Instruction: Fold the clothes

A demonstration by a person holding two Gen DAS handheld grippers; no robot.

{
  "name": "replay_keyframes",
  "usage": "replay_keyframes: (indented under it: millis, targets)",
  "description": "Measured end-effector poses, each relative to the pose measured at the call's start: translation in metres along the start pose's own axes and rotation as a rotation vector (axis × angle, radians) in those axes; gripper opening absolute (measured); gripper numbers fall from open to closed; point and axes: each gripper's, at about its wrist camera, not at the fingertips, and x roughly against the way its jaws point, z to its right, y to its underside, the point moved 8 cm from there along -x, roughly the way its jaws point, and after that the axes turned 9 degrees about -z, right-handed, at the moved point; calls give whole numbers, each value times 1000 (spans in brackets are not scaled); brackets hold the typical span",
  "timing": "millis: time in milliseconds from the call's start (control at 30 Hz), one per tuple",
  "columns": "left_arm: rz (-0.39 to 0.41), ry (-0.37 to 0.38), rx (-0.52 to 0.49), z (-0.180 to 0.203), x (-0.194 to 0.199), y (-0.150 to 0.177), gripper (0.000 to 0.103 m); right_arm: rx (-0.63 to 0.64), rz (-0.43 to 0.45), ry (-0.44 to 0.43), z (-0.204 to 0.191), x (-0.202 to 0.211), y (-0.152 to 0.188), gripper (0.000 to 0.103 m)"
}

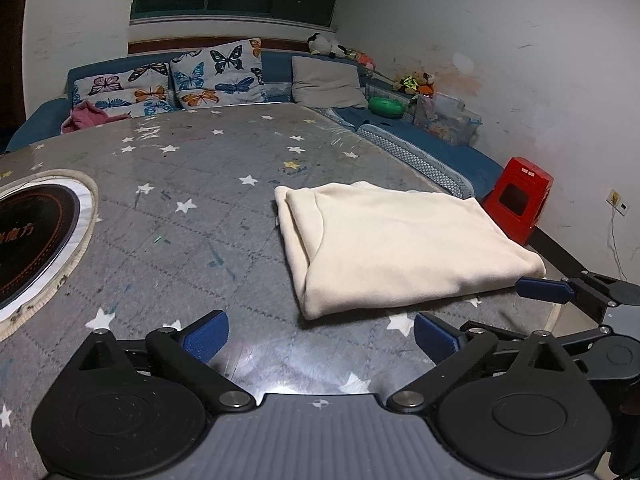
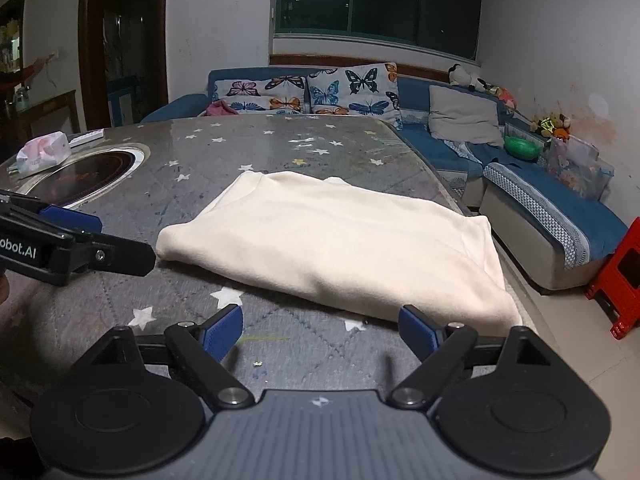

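Left tool (image 1: 321, 336) open, folded garment (image 1: 400, 248) just beyond

We're looking along the left tool (image 1: 321, 334), its blue pads spread wide with nothing but star-printed table (image 1: 208, 184) between them. Just ahead and to the right lies the cream garment (image 1: 400, 240), folded into a neat block. The right tool (image 1: 552, 290) pokes in at the garment's near right corner. A round cooktop (image 1: 36, 236) sits far left.
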Motion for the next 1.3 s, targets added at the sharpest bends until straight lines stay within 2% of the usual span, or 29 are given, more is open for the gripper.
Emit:
replay_keyframes:
  millis: [167,233,1300]
  targets:
    - [-10,-5,5,-2,1,5,103,5,2,3,-3,1,2,89]
    - [-15,-6,5,-2,1,8,103,9,4,8,-5,2,3,95]
    - [-23,-34,-19,6,14,21,103,19,27,14,-20,18,13,103]
